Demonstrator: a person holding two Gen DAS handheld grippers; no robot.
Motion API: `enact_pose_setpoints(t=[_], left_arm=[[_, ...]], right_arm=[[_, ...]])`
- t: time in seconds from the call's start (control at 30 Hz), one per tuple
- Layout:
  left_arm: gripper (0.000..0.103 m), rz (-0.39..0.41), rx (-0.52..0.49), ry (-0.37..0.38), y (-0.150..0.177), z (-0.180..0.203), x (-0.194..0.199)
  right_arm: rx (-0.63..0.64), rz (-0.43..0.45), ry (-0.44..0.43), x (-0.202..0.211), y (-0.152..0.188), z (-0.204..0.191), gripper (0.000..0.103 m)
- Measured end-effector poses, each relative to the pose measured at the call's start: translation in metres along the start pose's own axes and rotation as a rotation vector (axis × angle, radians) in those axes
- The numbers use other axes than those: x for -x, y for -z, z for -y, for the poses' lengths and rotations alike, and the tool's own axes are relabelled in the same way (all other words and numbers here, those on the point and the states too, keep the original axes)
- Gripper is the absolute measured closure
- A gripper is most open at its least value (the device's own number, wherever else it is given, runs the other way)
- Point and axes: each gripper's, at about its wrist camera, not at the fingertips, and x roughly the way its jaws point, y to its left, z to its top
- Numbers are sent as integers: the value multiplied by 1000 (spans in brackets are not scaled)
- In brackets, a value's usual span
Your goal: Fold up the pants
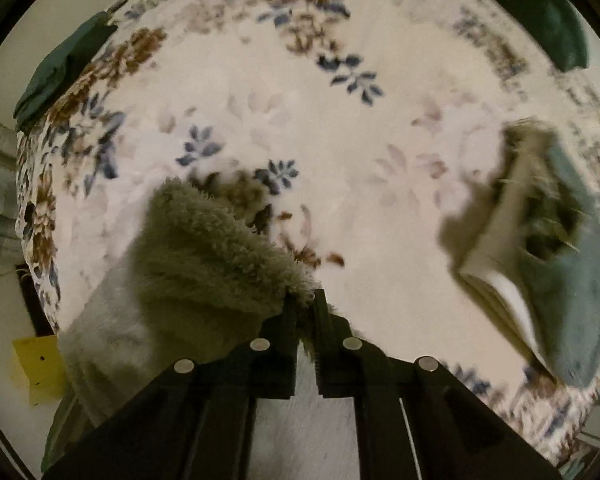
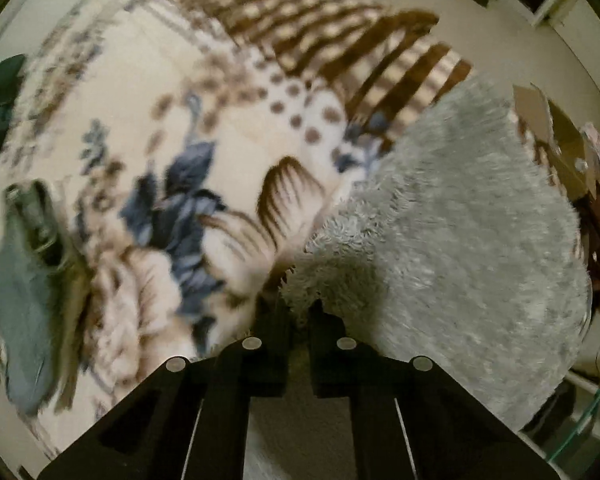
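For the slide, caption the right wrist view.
Right claw shut on fluffy grey pants, lifted above the floral blanket.

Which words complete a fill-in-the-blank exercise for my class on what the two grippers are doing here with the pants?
1. Both grippers are shut on the fluffy ____ pants.
2. The left gripper pinches the fabric between its ____ fingers.
3. Under the right gripper lies a blanket with a ____ pattern.
4. Near the blanket's edge lies a dark ____ cloth.

Missing words: grey; black; floral; green
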Motion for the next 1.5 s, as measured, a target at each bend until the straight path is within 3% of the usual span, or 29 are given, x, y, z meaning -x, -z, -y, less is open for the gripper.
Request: enact_pose_setpoints(t=[0.07,0.13,0.2,0.37,0.63,0.77,0.87,0.9,0.97,1.0,1.03,1.07,1.1,1.13,1.27,1.4,1.43,1.47,1.5], left_arm=[[99,29,-9,45,15,-9,29],[99,54,-15,83,4,-44,26],[99,66,-12,103,17,-71,36],[99,22,19,89,80,-142,46],[99,-99,48,-57,164,-214,-27],[98,-158,61,-98,179,-225,-71],[94,-162,48,-121,186,-225,-80],[94,-158,39,-122,186,-224,-77],[93,-132,40,-95,189,-225,-65],[87,-107,39,-91,191,-226,-57],[68,-86,33,-97,191,-225,-48],[52,-65,22,-99,190,-224,-42],[17,-45,10,-108,188,-221,-35],[6,-18,1,-123,187,-218,-29],[6,43,-61,-153,187,-194,-21],[6,33,-109,-144,192,-165,-31],[6,36,-134,-141,195,-157,-31],[6,38,-160,-140,198,-147,-32],[6,37,-182,-137,202,-139,-32]], right_arm=[[24,23,-35,30,16,13,96],[33,33,-62,53,26,32,96],[43,44,-81,78,42,60,96],[74,12,-67,115,89,146,96],[143,-131,70,71,167,226,97],[165,-177,115,41,182,240,97],[180,-216,134,24,187,246,96],[186,-254,121,18,187,250,92],[174,-294,89,17,186,255,73],[158,-299,46,23,185,262,57],[147,-287,17,29,181,263,45],[135,-257,-6,39,179,268,41],[130,-214,-17,50,176,272,32],[133,-164,-26,62,172,275,25],[179,-1,-27,75,148,260,14],[206,83,-1,40,119,229,14],[209,80,-2,33,113,227,20],[193,86,-2,29,113,230,32],[125,110,1,31,112,244,70]])
